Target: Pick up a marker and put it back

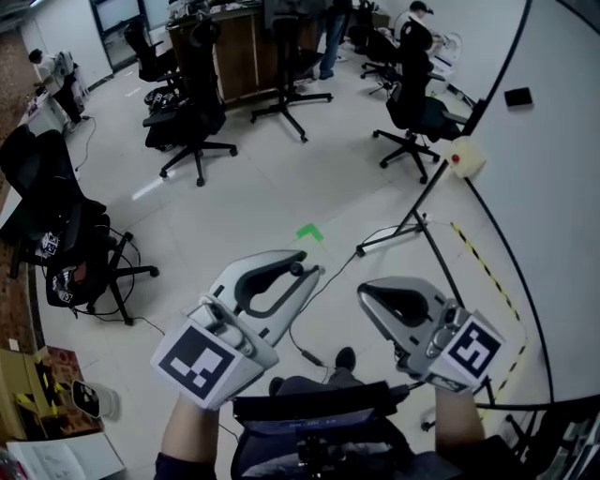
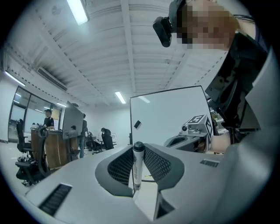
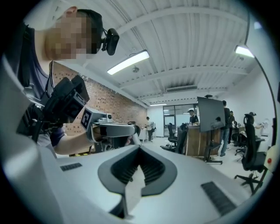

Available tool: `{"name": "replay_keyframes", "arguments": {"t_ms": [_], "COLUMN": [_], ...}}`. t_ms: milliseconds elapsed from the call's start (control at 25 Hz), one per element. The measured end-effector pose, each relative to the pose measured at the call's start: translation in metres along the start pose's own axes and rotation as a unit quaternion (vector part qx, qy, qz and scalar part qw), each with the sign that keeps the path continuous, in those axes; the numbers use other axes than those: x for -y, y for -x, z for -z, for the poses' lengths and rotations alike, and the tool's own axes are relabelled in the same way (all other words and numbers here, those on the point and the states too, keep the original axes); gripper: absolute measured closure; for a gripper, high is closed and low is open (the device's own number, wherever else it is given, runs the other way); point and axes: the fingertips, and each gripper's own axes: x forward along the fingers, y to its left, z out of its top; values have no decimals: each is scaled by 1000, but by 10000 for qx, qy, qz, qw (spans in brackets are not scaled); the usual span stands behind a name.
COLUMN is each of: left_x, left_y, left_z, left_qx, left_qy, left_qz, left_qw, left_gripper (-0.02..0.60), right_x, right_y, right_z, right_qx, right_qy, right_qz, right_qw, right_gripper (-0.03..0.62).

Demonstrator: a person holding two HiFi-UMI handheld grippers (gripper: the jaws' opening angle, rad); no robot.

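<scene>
While whiteboard is standing at 2 o'clock in head view, you are likely working mid put-back. Left gripper, 7 o'clock, is clamping marker upright between pads. Right gripper, 5 o'clock, is sitting pressed together, empty. Next: locating marker's resting place, easing down, releasing.

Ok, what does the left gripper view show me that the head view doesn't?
Only the left gripper view: the marker standing upright, clamped between the left gripper's jaws, plus the ceiling lights. Only the head view: the floor, with a green tape mark and striped tape. Both: the whiteboard, the right gripper and office chairs.
</scene>
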Motion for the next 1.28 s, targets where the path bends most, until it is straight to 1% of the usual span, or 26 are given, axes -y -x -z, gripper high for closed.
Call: {"name": "replay_keyframes", "arguments": {"t_ms": [120, 200, 320, 400, 480, 560, 680, 840, 1040, 1160, 1280], "left_x": [-1, 7, 28, 38, 45, 59, 88, 140, 212, 238, 254], "left_y": [29, 39, 49, 51, 51, 46, 30, -1, -38, -48, -51], "left_z": [-2, -5, -7, -10, -14, -16, -20, -22, -21, -18, -16], "left_qx": [114, 156, 62, 45, 80, 147, 263, 186, 241, 137, 30], "left_qy": [177, 131, -12, -83, -113, 4, 166, 44, 155, 174, 159], "left_qz": [-1, 55, 139, 45, -128, -190, -158, -258, -129, -162, -169], "left_qw": [9998, 9998, 9999, 9999, 9998, 9997, 9994, 9995, 9995, 9996, 9997], "left_gripper": [511, 511, 509, 509, 509, 509, 508, 508, 509, 511, 511], "right_x": [-28, -40, -53, -60, -66, -67, -66, -60, -45, -41, -41], "right_y": [-9, -6, 8, 18, 33, 52, 88, 151, 227, 253, 270], "right_z": [-9, -13, -14, -15, -15, -11, -3, 7, 27, 36, 41], "right_qx": [29, 25, 0, 46, 99, 134, 136, 170, 232, 240, 302], "right_qy": [159, 187, 189, 215, 228, 220, 214, 134, -106, -239, -354], "right_qz": [75, 152, 279, 312, 317, 331, 326, 333, 399, 369, 331], "right_qw": [9998, 9997, 9994, 9993, 9992, 9991, 9991, 9992, 9989, 9987, 9984], "right_gripper": [582, 582, 582, 582, 583, 582, 582, 582, 582, 583, 582]}}
